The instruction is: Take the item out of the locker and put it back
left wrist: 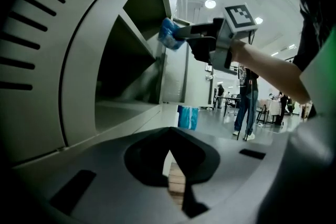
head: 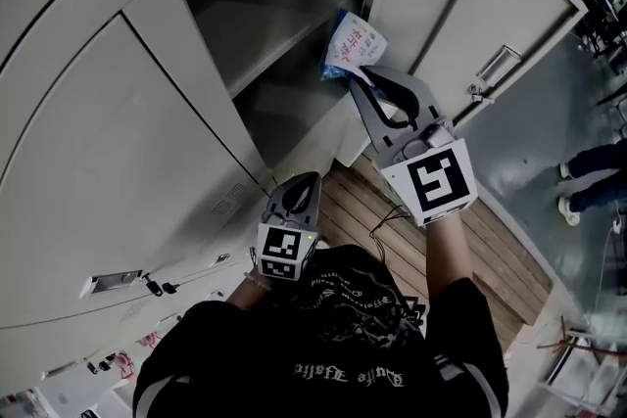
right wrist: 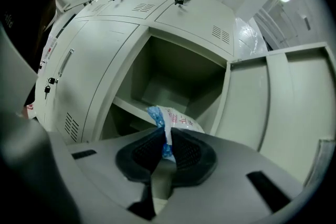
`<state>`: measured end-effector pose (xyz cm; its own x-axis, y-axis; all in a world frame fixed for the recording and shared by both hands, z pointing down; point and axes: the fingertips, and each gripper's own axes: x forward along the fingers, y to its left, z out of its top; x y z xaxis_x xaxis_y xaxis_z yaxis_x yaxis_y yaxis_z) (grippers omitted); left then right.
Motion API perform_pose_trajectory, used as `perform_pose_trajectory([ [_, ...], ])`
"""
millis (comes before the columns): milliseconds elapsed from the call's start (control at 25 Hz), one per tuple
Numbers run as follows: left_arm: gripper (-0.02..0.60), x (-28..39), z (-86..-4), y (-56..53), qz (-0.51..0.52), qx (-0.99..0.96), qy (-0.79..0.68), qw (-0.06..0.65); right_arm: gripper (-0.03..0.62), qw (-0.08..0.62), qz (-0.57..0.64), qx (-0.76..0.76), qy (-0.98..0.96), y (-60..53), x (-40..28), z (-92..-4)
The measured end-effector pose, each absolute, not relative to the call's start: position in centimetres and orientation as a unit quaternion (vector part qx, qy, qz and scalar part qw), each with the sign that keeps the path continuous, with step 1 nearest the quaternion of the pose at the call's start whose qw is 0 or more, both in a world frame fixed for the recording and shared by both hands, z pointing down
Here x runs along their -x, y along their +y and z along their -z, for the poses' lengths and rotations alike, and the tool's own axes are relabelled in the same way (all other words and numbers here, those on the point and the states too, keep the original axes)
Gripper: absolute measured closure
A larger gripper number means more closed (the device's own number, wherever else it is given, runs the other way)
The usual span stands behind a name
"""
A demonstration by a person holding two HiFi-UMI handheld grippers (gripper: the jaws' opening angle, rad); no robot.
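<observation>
The item is a blue and white plastic packet [head: 353, 42] with red print. My right gripper [head: 357, 73] is shut on its lower edge and holds it up in front of the open locker compartment [head: 284, 44]. In the right gripper view the packet [right wrist: 174, 119] sticks up from between the pads, with the compartment's shelf [right wrist: 131, 108] behind it. The left gripper view shows the packet [left wrist: 169, 35] at the locker's mouth, pinched by the right gripper [left wrist: 178, 34]. My left gripper [head: 310, 179] hangs lower beside the locker front; its jaws [left wrist: 170, 151] meet at the tips with nothing between them.
The open locker door [head: 431, 5] swings out to the right of the compartment. Shut locker doors [head: 108, 171] with keys [head: 157, 287] fill the left. A wooden slatted floor [head: 353, 206] lies below. A blue bin [left wrist: 188, 117] and standing people [left wrist: 245, 102] are farther off.
</observation>
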<state>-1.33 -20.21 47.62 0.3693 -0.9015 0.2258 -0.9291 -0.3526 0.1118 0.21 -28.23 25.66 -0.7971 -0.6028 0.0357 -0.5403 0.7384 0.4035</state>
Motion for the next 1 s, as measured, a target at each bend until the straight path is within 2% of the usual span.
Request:
perform_pose_trajectory([
  [520,0.575,2.6,-48.7,-20.8,-0.071,-0.807,-0.573,0.125,0.563,0.119,0.227,-0.223,-0.940,-30.3,5.5,-23.0],
  [1000,0.575,3.7,-48.5,-20.9,-0.068,-0.789,-0.597,0.125,0.562,0.153,0.210,-0.174,-0.950,-32.7,9.8,-23.5],
])
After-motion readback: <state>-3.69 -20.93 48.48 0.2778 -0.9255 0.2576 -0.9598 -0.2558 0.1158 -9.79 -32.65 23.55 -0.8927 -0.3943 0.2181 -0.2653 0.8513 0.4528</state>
